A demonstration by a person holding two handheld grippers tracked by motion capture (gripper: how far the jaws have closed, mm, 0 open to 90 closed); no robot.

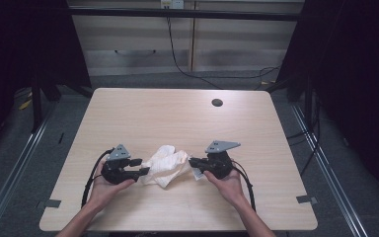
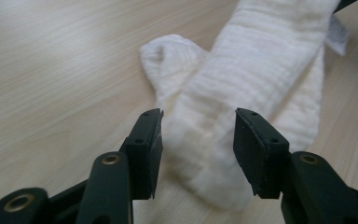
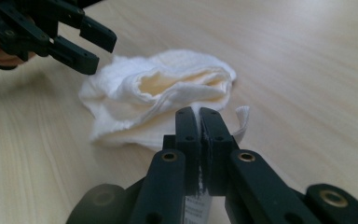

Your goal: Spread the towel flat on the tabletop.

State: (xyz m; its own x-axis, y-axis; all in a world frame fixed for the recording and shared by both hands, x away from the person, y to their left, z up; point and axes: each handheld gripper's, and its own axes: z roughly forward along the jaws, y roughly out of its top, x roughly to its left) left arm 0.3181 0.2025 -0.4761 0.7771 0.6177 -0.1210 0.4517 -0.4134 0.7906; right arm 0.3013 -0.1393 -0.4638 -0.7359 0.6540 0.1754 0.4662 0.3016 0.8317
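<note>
At the table's near middle, your right gripper (image 3: 198, 122) pinches the white cloth's (image 1: 167, 164) edge while the left gripper (image 2: 198, 135) stands released astride it; lift slowly; regrip left before pulling.

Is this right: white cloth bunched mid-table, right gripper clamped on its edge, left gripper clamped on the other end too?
Not quite. The left gripper is open: in the left gripper view its jaws stand apart either side of the white cloth, not pressing it. The rest holds: the right gripper is shut on the cloth's edge, as the right gripper view shows.
</note>
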